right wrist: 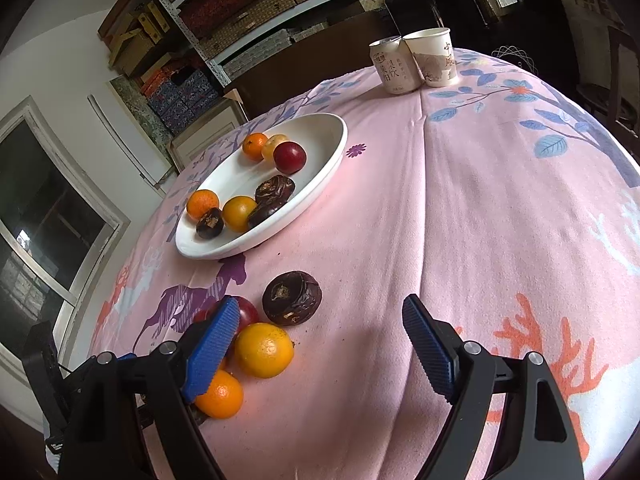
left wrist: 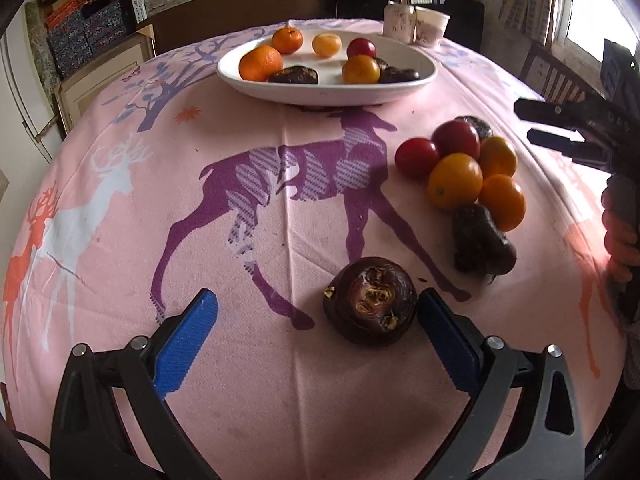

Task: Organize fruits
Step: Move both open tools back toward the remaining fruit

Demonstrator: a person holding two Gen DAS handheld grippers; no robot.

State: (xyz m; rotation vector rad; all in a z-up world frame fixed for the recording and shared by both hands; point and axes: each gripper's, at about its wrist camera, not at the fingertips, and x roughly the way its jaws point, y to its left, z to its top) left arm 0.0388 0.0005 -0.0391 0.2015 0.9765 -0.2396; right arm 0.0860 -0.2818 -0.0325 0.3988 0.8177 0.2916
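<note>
Fingers (left wrist: 208, 312) spread wide, dark water chestnut (left wrist: 370, 306) against one, right fingers (right wrist: 424, 344) open, empty

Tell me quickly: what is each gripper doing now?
Left gripper: open, holding nothing; a dark fruit lies between its fingers.
Right gripper: open, empty.

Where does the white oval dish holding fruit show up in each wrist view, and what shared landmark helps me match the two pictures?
Left wrist view: the white oval dish sits top centre, at the far end of the pink cloth.
Right wrist view: the white oval dish lies left of centre, tilted, beyond the loose fruit.
Shared landmark: the paper cup beside the can, beyond the dish.
</note>
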